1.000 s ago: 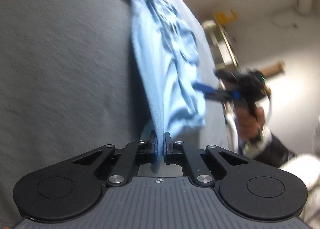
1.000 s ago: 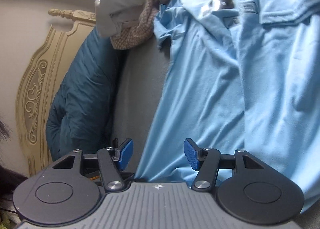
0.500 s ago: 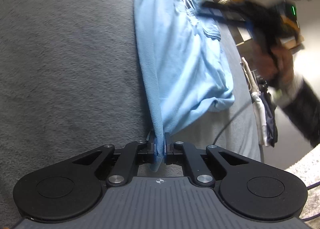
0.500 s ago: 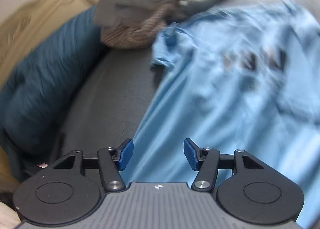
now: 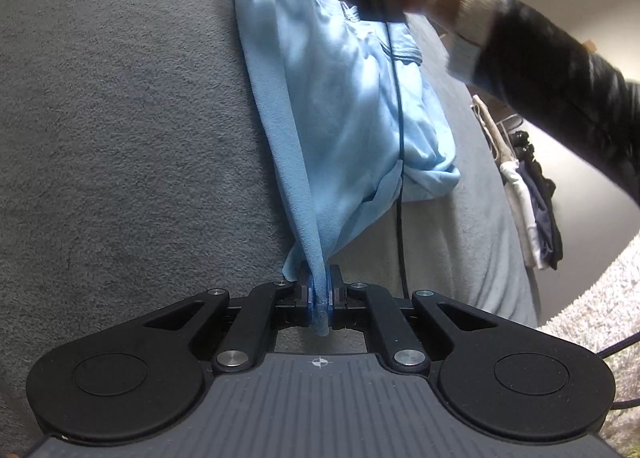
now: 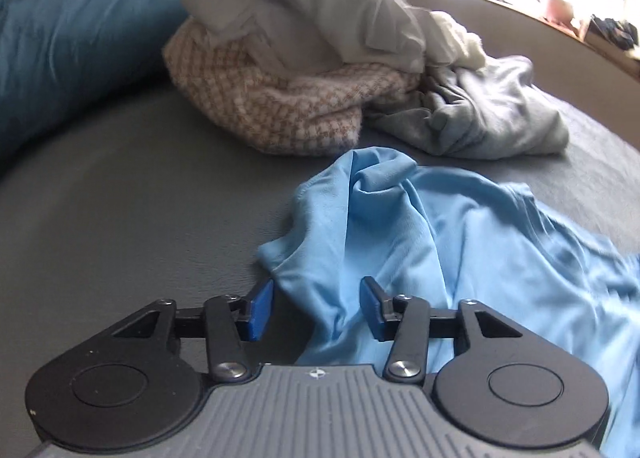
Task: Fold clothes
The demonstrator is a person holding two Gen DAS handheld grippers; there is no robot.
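The light blue shirt (image 6: 440, 250) lies on the grey bed cover (image 6: 132, 202), its edge pinched tight in the left gripper (image 5: 319, 298). The right gripper (image 6: 316, 310) is closing — a fold sits between its pads, not yet pressed. Bare cover lies toward 9 o'clock; a clothes pile (image 6: 320, 70) stands at 12.

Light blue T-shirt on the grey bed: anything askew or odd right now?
Yes. The light blue T-shirt lies bunched and twisted, its sleeve end humped into folds ahead of the right gripper, whose jaws are closing around a fold. The left gripper pinches one corner, pulling the cloth into a ridge.
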